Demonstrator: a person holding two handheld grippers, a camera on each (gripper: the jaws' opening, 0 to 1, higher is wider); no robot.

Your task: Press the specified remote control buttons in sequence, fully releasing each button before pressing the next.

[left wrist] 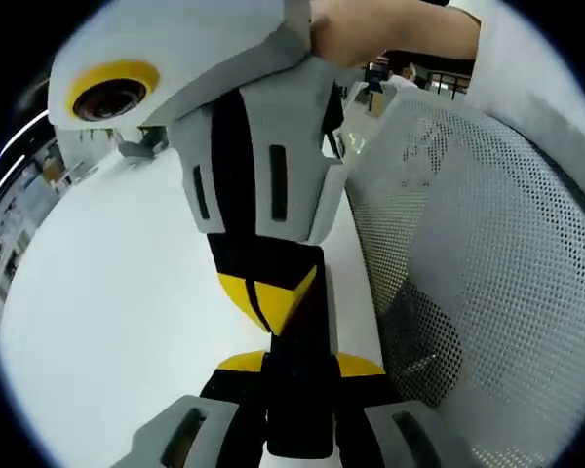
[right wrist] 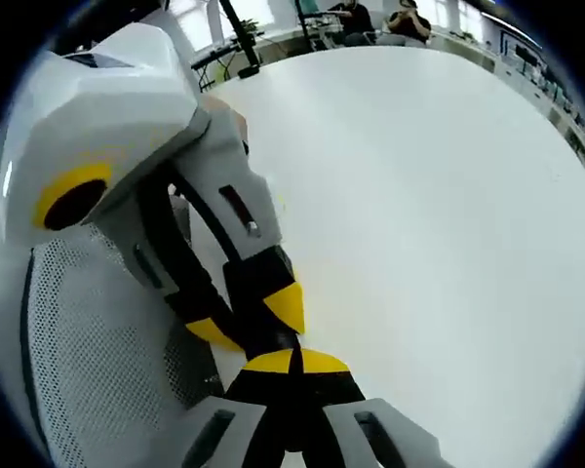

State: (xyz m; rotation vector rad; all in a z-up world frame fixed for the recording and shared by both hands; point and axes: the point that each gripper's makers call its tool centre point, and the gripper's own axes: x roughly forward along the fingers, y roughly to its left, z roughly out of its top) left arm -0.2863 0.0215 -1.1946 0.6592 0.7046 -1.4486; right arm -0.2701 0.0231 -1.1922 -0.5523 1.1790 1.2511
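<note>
Two grippers meet tip to tip over one white table (right wrist: 439,224). Both are alike: angular grey-white shells, black fingers, and yellow wedge marks near the tips.

In the left gripper view the left gripper (left wrist: 300,369) rises from the bottom edge with its jaws apart, one yellow mark on each side of a black column. That column is the fingers of the right gripper (left wrist: 268,292), which comes down from the top with its two yellow wedges pressed into one. So the right tongs are together and their fingers sit between the parted left tongs. Whether the left jaws squeeze them or only flank them cannot be told. One hand (left wrist: 370,34) grips the right gripper's shell at the top.

The right gripper view shows the same meeting from the other side. Its own jaws are closed, yellow against yellow. The left gripper reaches in from the upper left, with its yellow tips on either side of them.

One mesh panel (left wrist: 487,253) stands just beside the grippers at the table's near edge. It is white and curved, pierced all over with small round holes and framed by a smooth rim. The table top is plain, matt and smooth. Two people (right wrist: 408,21) sit beyond its far edge.

Where the remote control lies, and which way it points, cannot be told here.
</note>
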